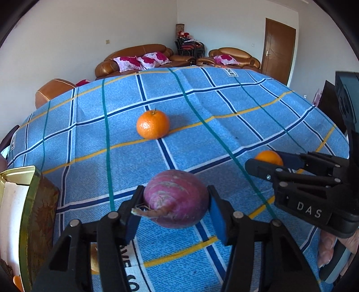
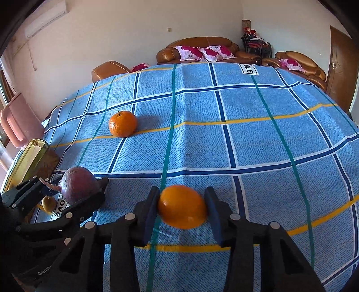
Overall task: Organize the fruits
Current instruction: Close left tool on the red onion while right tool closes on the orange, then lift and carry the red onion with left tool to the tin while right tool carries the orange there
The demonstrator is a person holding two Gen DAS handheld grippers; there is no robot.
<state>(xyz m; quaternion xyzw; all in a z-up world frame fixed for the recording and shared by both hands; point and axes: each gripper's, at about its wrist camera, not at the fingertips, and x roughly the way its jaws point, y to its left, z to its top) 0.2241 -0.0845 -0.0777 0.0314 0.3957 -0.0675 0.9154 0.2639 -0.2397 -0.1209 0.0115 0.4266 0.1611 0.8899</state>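
The left gripper (image 1: 176,207) has its blue pads pressed against both sides of a purple-red bulb (image 1: 176,198), a rounded, papery-skinned thing with a dry, stringy tail curling toward the camera; it rests on the cloth between the jaws. The right gripper (image 2: 182,207) is clamped on a smooth, glossy orange fruit (image 2: 182,206), its pads touching the flanks. Only the left wrist view shows the fingers (image 1: 326,247) of a person's hand on the right gripper's handle and the letters on its black body; it also brings the gold-rimmed tin box (image 1: 27,224) close at the left edge. Only the right wrist view shows a small yellowish fruit (image 2: 48,203) lying beside the left gripper, a pink chair (image 2: 18,121) at the left, and the wall-mounted air conditioner (image 2: 44,19). Both views show a dimpled mandarin (image 1: 153,124) with a short stem, sitting alone farther back. Everything lies on a blue woven tablecloth (image 2: 258,139) crossed by navy, white, teal and yellow stripes. Beyond are brown leather sofas (image 2: 202,48) with pink flowered cushions, white walls and a brown wooden door (image 1: 279,50).
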